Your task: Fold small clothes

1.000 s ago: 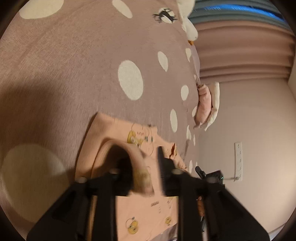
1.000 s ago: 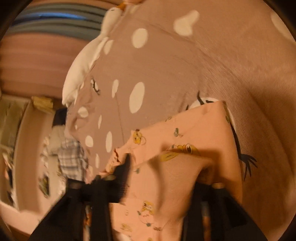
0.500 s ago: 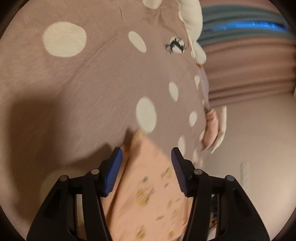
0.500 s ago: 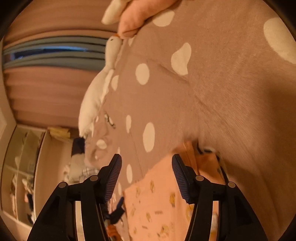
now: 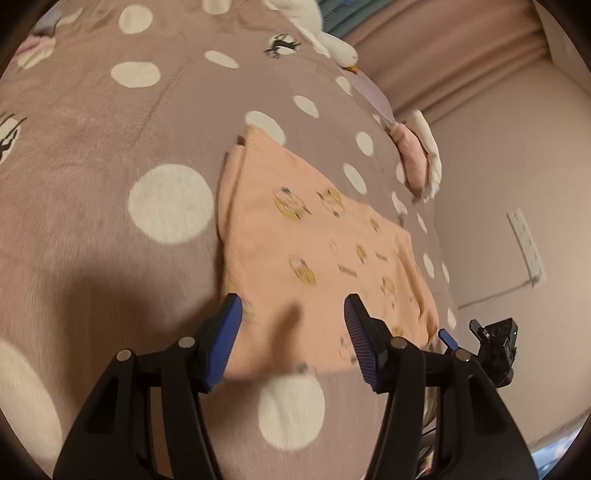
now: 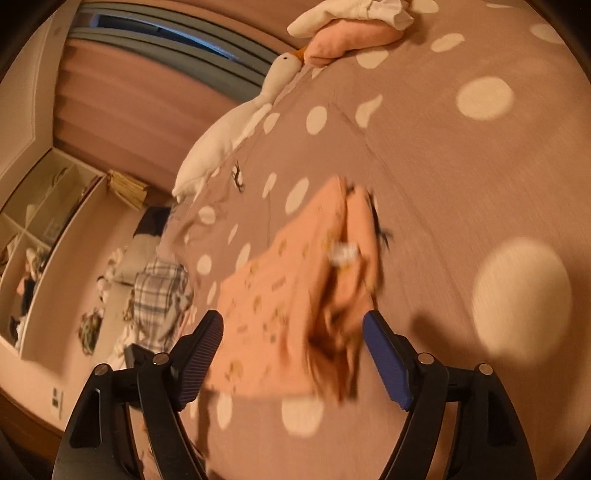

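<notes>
A small peach garment (image 5: 310, 243) with yellow prints lies folded on the brown polka-dot bedspread (image 5: 110, 221). My left gripper (image 5: 293, 332) is open and empty, just above the garment's near edge. In the right wrist view the same garment (image 6: 295, 295) lies flat, with a bunched fold along its right side. My right gripper (image 6: 291, 354) is open and empty, hovering over the garment's near end. The other gripper's tip (image 5: 495, 347) shows at the right edge of the left wrist view.
A white goose plush (image 6: 236, 125) and a pink-and-white pile of clothes (image 6: 351, 33) lie at the far end of the bed. A pink cloth bundle (image 5: 417, 158) sits at the bed's edge. Beyond the bed are a plaid cloth (image 6: 159, 291), shelves (image 6: 37, 221) and curtains.
Both grippers let go of the peach garment, which they held a second ago, and opened. They pulled back, and the garment now lies folded on the bedspread.
</notes>
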### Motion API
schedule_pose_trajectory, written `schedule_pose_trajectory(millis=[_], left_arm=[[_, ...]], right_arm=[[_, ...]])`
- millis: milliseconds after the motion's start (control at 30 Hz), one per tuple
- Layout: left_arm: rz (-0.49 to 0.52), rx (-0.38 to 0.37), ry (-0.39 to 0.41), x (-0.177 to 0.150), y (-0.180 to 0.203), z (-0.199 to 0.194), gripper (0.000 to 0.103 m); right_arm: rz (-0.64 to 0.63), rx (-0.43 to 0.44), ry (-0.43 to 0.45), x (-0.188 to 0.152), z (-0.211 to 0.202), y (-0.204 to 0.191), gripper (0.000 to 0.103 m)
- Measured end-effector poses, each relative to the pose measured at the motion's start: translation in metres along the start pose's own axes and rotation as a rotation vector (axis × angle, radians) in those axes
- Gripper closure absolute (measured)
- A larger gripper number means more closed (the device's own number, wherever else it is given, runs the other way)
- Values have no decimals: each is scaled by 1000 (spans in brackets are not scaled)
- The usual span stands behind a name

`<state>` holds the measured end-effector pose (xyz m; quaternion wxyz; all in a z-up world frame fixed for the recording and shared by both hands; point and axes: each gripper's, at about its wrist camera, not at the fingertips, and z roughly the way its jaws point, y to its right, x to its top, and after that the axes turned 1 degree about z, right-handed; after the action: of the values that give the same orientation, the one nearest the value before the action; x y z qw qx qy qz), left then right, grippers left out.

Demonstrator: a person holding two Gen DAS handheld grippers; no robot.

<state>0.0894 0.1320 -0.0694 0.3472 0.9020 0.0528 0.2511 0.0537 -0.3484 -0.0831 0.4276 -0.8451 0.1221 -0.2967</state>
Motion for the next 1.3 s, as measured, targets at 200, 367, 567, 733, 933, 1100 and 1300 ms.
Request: schedule_pose_trajectory(millis=[200,367,567,733,933,1100,1300], left_arm=[[62,-4,-28,-17,24,10,44],[75,-30,-66,-22,37,28,44],[66,-22,-88,-24,40,42,44],[45,18,-102,-27,30,50,44],[-3,2,-110,-25,16,54,45],[0,-3,-120,-24,15,53,46],[-2,-9,-125,-23,13,53,46]], right_arm=[[-97,-108,57,-30,4,-13,23],[-221,-188,52,-39,23,-29,42],[-271,-250,51,-37,38,-29,68],[-289,-304,14,-42,45,-24,79],[-337,-341,-19,-46,45,-24,94],[-591,-472,2,-45,32,-55,96],[-864,-645,-71,-50,33,-65,97]])
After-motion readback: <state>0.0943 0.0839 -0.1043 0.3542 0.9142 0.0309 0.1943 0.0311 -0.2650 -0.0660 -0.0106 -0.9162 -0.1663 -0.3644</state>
